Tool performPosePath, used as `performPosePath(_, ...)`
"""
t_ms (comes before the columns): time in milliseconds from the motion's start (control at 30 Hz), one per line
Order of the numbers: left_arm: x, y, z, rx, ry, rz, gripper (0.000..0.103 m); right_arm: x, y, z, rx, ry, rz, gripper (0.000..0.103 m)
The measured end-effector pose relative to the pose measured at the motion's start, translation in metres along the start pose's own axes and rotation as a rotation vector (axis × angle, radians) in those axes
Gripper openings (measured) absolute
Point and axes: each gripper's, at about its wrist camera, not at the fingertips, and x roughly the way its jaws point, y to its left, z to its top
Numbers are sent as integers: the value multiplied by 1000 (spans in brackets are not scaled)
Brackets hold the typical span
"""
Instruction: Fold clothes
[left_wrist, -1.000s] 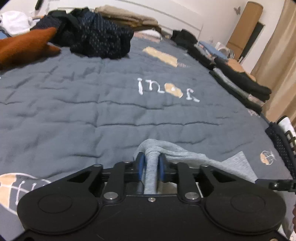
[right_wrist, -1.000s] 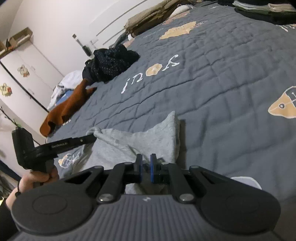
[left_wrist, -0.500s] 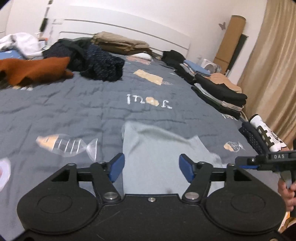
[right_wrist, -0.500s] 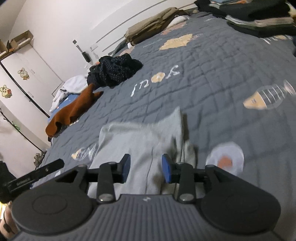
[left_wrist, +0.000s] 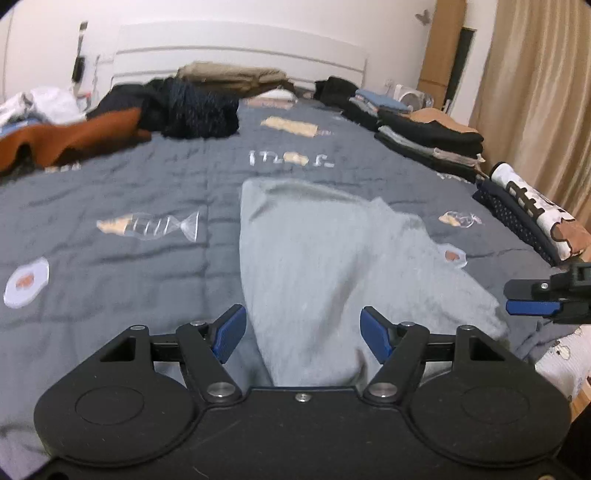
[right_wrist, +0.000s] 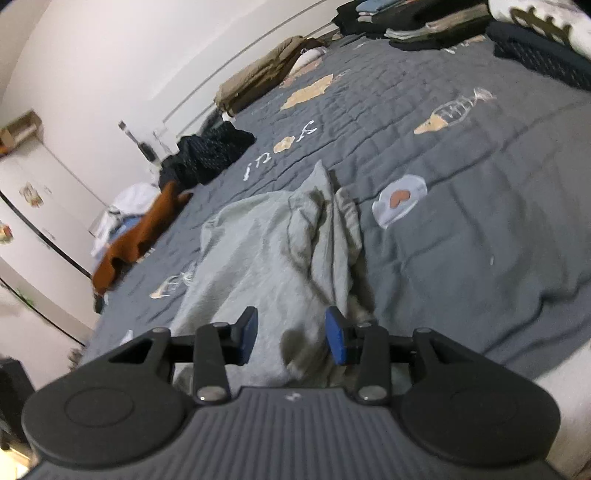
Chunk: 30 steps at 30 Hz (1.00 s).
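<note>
Both my grippers have let go of the grey sweatshirt (left_wrist: 314, 266), now on the bed (left_wrist: 110, 280). Left gripper (left_wrist: 300, 332) fingers stand wide; right gripper (right_wrist: 291, 330) fingers are opening, narrower, pinching nothing. Cloth looks soft, light; I would take the hem corners.

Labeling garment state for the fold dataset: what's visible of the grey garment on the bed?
The grey garment is pale heather-grey, soft, knit-looking fabric, lying loose on the dark grey quilt. It is spread fairly flat on one side and bunched into creases along the edge facing the folded stacks. No gripper pad presses it: the left gripper is open, the right gripper is opening, both poised over its near end.
</note>
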Motion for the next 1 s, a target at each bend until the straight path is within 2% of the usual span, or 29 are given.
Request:
performPosePath(233,1,6,-10,-37,25,6,68,17,4,-22,17,26,5,40)
performPosePath(267,2,6,-11,-29,33,10,68,18,1,-24,40,20,12,35)
performPosePath(333,4,7,-13,-32,51,4,67,20,-5,-27,99,13,31,10)
performPosePath(367,5,9,-14,-42,59,-6,60,18,-10,-28,146,13,46,2)
performPosePath(400,5,11,-14,-52,67,-14,41,13,-15,-28,186,-1,59,2)
performPosePath(467,8,15,-16,-65,88,-13,21,-1,-22,-28,236,-54,72,1)
performPosePath(567,8,20,-16,-85,111,-56,14,-20,-30,-29,277,-104,84,0)
performPosePath(633,7,16,-15,-45,130,-46,14,-22,-34,-31,292,-95,79,0)
performPosePath(733,7,17,-16,-31,162,-21,17,-11,-33,-34,218,-46,-9,0)
performPosePath(833,-3,19,-10,-52,112,-40,24,-3,-38,-35,206,-45,-89,3)
performPosePath(867,-9,19,-8,-61,74,-52,37,-6,-39,-34,206,-58,-88,3)
performPosePath(900,-15,17,-7,-56,34,-66,55,-8,-39,-32,206,-72,-86,3)
performPosePath(933,-21,12,-7,-12,-5,-69,60,-11,-40,-30,206,-85,-85,4)
performPosePath(1000,-31,-1,-8,80,-75,-74,60,-16,-34,-27,166,-101,-75,4)
